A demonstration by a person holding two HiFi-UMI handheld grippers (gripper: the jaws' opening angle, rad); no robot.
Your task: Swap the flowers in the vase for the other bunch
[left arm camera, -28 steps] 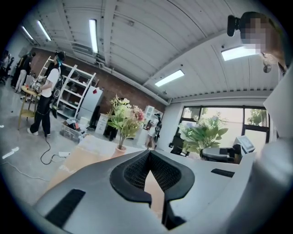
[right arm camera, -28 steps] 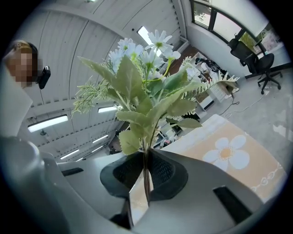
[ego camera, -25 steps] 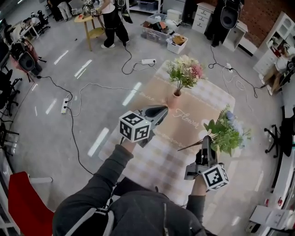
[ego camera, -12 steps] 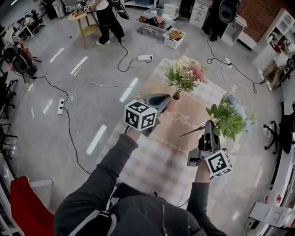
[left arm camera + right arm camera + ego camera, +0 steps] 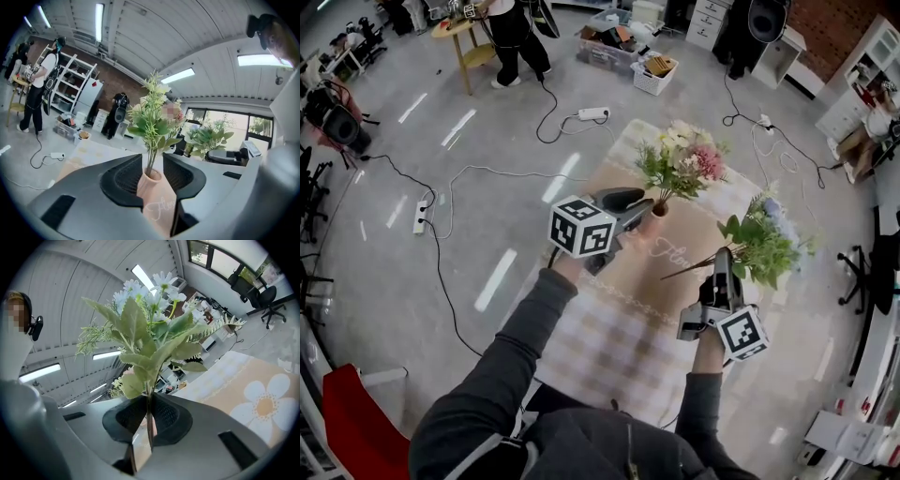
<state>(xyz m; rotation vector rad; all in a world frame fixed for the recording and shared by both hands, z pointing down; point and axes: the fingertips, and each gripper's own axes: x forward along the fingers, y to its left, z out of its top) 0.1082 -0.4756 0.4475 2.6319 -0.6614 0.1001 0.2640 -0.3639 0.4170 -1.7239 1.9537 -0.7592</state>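
"Well, nearest item first: the right gripper (image 5: 149,401)?"

"Clamped on the stems of the spare bunch (image 5: 140,333), which has green leaves and white daisies. It is carried upright, clear of the mat (image 5: 619,328), presumably kept ready to go in once the vase is emptied."

"And the left gripper (image 5: 152,161)?"

"Jaws have just been opening; they stand apart and hold nothing. The neck of the vase (image 5: 154,192) and its stems show in the gap, pads not pressing. Judged: lined up to take the old flowers (image 5: 680,164) low on the stems."

"Vase condition?"

"Small, pink, narrow-necked, upright on the mat's tan centre just ahead of the left jaws. Its bunch is green with cream and pink heads — not yet removed."
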